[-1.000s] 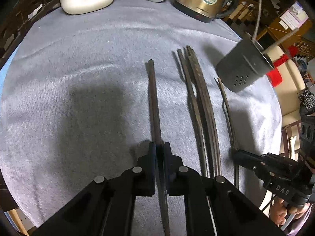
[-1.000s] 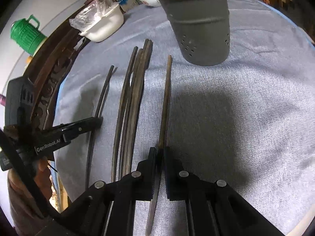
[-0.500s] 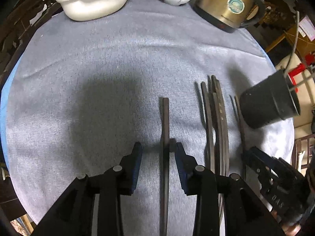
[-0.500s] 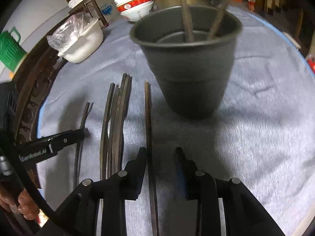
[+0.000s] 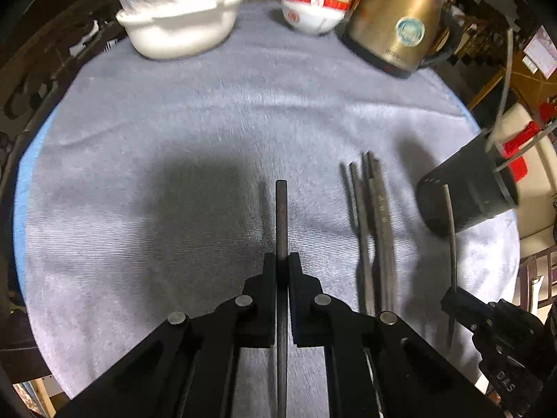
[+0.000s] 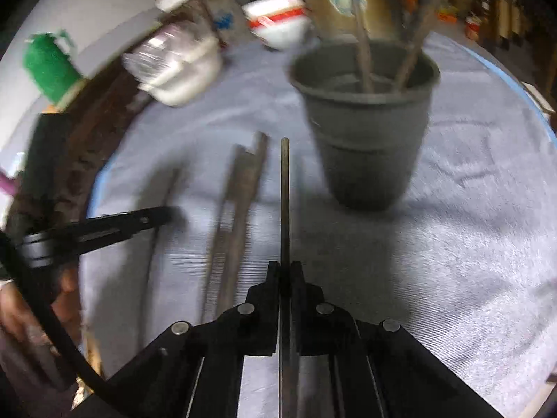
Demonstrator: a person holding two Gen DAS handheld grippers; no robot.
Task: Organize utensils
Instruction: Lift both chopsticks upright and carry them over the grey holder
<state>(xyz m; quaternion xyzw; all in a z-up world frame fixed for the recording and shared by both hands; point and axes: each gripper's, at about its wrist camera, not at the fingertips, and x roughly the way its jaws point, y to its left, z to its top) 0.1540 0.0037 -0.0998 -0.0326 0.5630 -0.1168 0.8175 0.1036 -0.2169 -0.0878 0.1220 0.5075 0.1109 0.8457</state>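
Each gripper, left (image 5: pixel 282 264) and right (image 6: pixel 285 273), pinches 1 chopstick (image 5: pixel 281 216) mid-shaft; thin, stiff, light, probably slippery.

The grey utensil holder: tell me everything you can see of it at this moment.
The grey utensil holder is a dark grey tapered cup, plastic by its look, with small holes low on its wall. It stands upright on the grey cloth, two utensil handles leaning inside it. Neither gripper touches it; loose chopsticks lie beside it.

A white dish (image 5: pixel 181 31) sits at eleven o'clock on the grey cloth (image 5: pixel 174 132), a red-banded bowl (image 5: pixel 313 10) at twelve, a gold kettle (image 5: pixel 397 31) at one.
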